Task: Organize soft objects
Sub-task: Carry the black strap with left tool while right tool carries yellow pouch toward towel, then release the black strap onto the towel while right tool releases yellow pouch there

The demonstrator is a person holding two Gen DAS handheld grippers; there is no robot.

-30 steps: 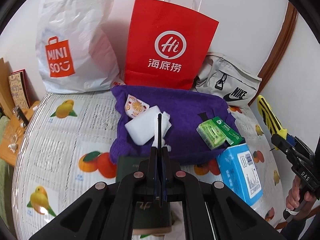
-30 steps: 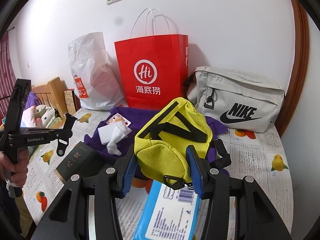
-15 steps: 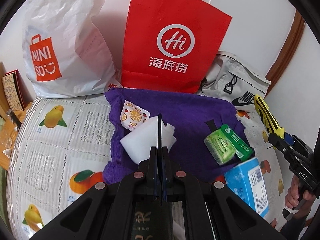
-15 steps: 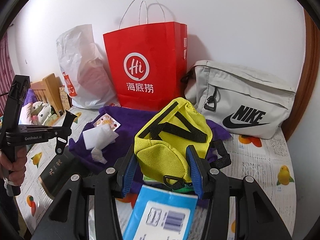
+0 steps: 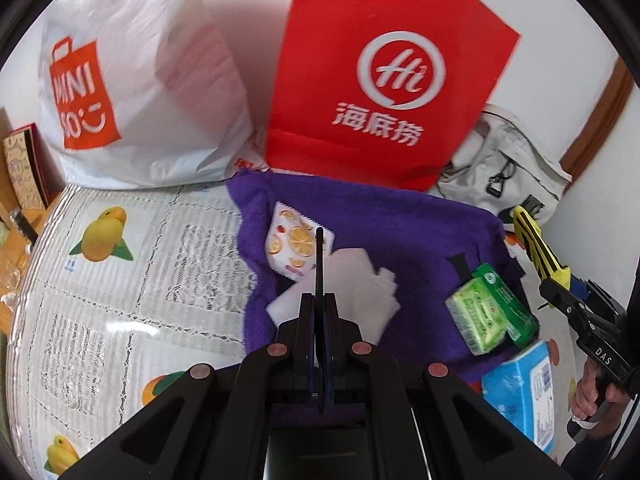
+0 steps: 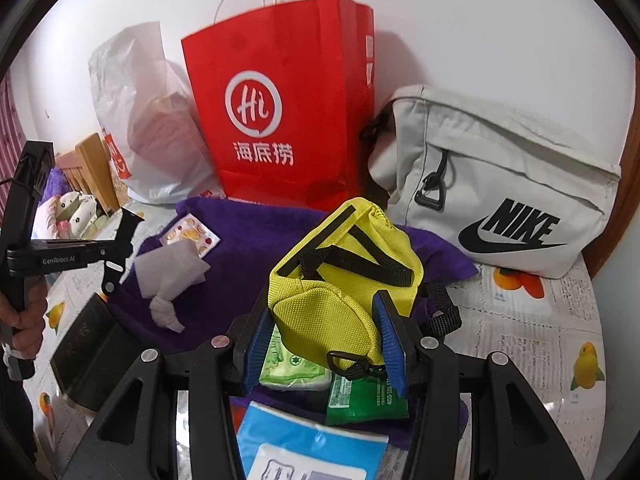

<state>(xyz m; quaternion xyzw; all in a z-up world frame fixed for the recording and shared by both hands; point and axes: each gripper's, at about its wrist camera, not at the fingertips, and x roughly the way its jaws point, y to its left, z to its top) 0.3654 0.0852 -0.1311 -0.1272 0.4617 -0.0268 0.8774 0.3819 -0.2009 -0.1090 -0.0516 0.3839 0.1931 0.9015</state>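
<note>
My right gripper (image 6: 326, 340) is shut on a yellow pouch (image 6: 344, 280) with black straps and holds it above the purple towel (image 6: 248, 248). My left gripper (image 5: 319, 240) is shut and empty, its tips over a white tissue pack (image 5: 348, 288) and a fruit-print packet (image 5: 296, 246) on the purple towel (image 5: 400, 232). Green tissue packs (image 5: 490, 314) and a blue tissue pack (image 5: 524, 396) lie at the towel's right. In the right wrist view the green packs (image 6: 296, 364) and the blue pack (image 6: 312, 444) lie below the pouch.
A red paper bag (image 6: 280, 120), a white Miniso plastic bag (image 5: 132, 80) and a grey Nike bag (image 6: 500, 188) stand against the back wall. A dark book (image 6: 88, 348) lies at the towel's left. The table has a fruit-print cover (image 5: 120, 280).
Both grippers have moved forward toward the back wall. The left gripper's tips now reach the fruit-print packet. The right gripper still holds the yellow pouch.
</note>
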